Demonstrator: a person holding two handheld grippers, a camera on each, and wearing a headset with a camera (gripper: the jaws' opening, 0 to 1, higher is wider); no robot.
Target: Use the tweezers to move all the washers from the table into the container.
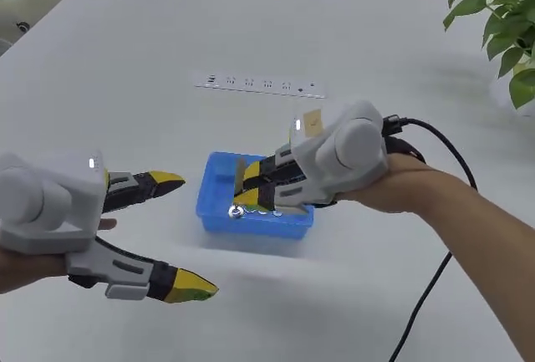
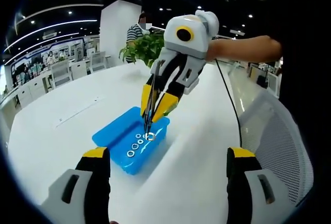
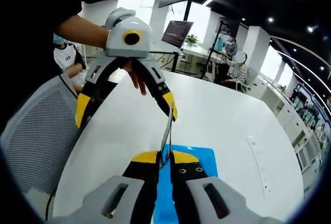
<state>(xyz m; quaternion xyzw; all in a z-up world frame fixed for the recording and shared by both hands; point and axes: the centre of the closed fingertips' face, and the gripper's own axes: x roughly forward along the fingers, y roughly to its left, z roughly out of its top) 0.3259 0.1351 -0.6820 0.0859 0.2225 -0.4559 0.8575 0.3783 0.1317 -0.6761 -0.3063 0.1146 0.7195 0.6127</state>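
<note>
So, biggest thing first: the white worktop (image 1: pixel 251 28) runs out under both hand-held grippers, and the patches of it I can see around them look bare. Right below the right hand-held gripper (image 2: pixel 156 105) sits the blue container (image 1: pixel 213 199); in the left gripper view it lies ahead of the left one's jaws, roughly between them.

The right hand-held gripper is clenched on the tweezers (image 3: pixel 167 131). Its jaws are pinched together, with the tweezers sticking out straight ahead of them and the tips pointing down into the container. The left hand-held gripper (image 1: pixel 185 235) is off to the side of the container, jaws spread wide and gripping nothing. As far as I can tell it isn't touching the container.

Smallest bits: the washers (image 2: pixel 137 147). I count maybe four or five little rings in a short row on the container floor, just below the tweezers' tips. One sits right at the tips, and I honestly can't tell if it's pinched or lying loose.

Progress-wise I'd say it's well along, maybe near the end. Several washers are in, and I can't make out loose ones on the worktop near either hand-held gripper, though they're tiny and easy to miss. My guess at what's left: let go of the washer at the tips, lift the tweezers clear, and check the worktop for stragglers.
</note>
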